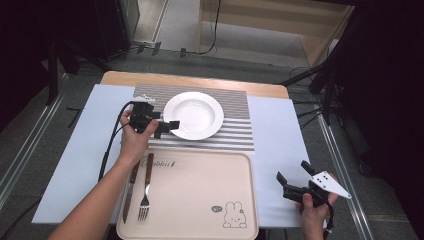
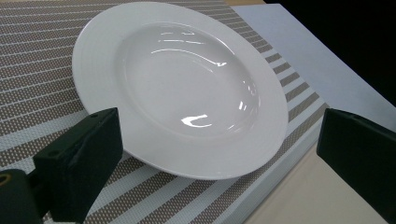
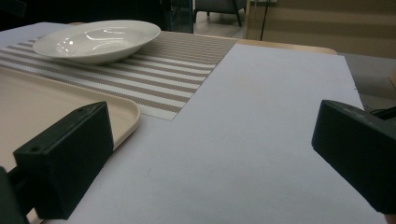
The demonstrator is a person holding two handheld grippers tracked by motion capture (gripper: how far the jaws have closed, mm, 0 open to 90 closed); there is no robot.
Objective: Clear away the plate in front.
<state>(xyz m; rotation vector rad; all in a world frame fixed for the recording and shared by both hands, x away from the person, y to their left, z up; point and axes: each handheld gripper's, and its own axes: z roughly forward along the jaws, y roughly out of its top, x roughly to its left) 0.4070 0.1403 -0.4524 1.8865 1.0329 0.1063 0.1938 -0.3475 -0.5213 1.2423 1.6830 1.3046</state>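
The left tongs hang at the near-left rim of the white plate, jaws spread wide; in the left gripper view one black jaw sits over the striped mat to the left of the plate and the other out past its right side, with the plate's near edge lying between them. Whether the jaws already touch the rim is hard to say from here; they look just clear of it. The plate is a deep one, empty and glossy, sitting flat on the striped placemat near the far middle of the table. There is mat showing all round the plate, more on its right than its left.

The right tongs are well apart from all this, low over the bare pale cover at the near-right corner of the table, jaws wide and holding nothing. The right gripper view looks across open cover toward the plate, with the corner of the tray just at the left jaw.

The beige tray lies close to the mat's near edge, and a knife and fork lie side by side at its left edge, the rest of it free
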